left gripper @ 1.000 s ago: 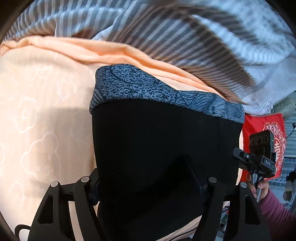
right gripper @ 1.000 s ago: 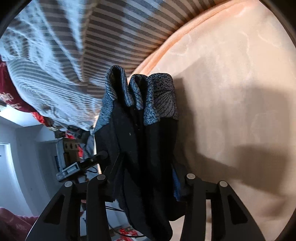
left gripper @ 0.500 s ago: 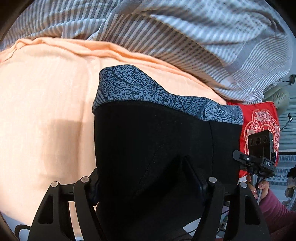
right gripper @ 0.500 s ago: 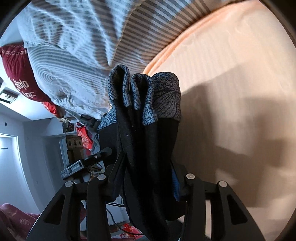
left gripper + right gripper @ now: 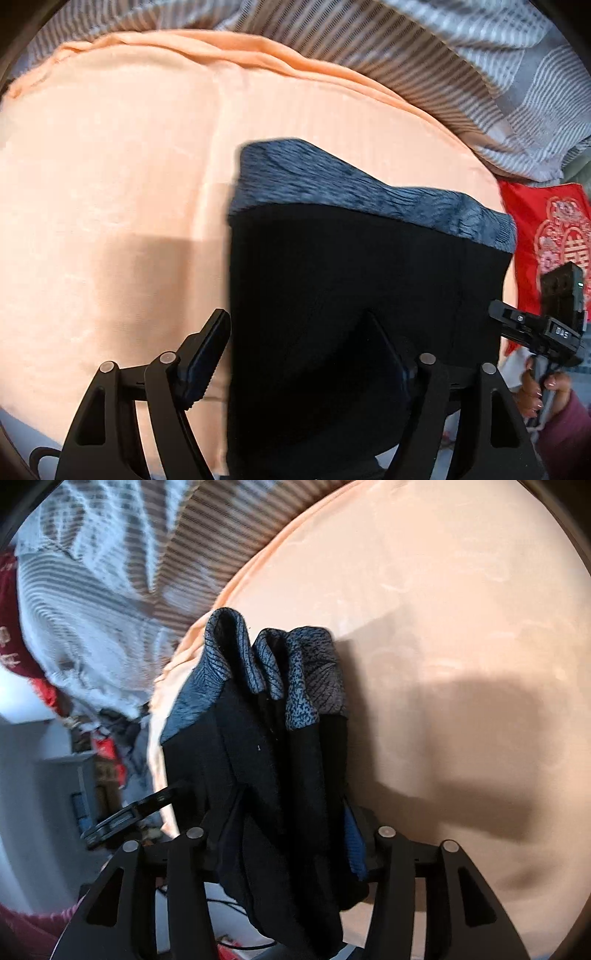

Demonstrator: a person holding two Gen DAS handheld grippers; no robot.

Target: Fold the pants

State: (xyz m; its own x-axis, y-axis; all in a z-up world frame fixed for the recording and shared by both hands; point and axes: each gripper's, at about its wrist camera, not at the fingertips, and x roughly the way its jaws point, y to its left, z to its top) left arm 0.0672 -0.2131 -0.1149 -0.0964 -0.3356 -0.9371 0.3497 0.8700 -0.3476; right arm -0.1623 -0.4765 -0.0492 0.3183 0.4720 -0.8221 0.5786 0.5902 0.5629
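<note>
The black pants [image 5: 351,295] with a blue-grey patterned waistband [image 5: 369,192] hang in front of the peach bedsheet [image 5: 110,166]. My left gripper [image 5: 295,362] has its jaws apart; the left finger [image 5: 207,354] is clear of the cloth, and the pants drape over the right finger. My right gripper [image 5: 280,845] is shut on the bunched pants [image 5: 266,775], whose waistband [image 5: 273,664] folds stand above the fingers. The right gripper also shows at the right edge of the left wrist view [image 5: 543,328].
A grey striped blanket [image 5: 461,66] lies crumpled along the far side of the bed, also in the right wrist view [image 5: 110,572]. A red cushion [image 5: 546,236] sits beyond the bed edge. Grey furniture [image 5: 55,794] and clutter stand off the bed.
My left gripper has opened, its left finger now free of the pants. Both views have shifted, showing more peach sheet and less striped blanket. The right gripper keeps its hold.
</note>
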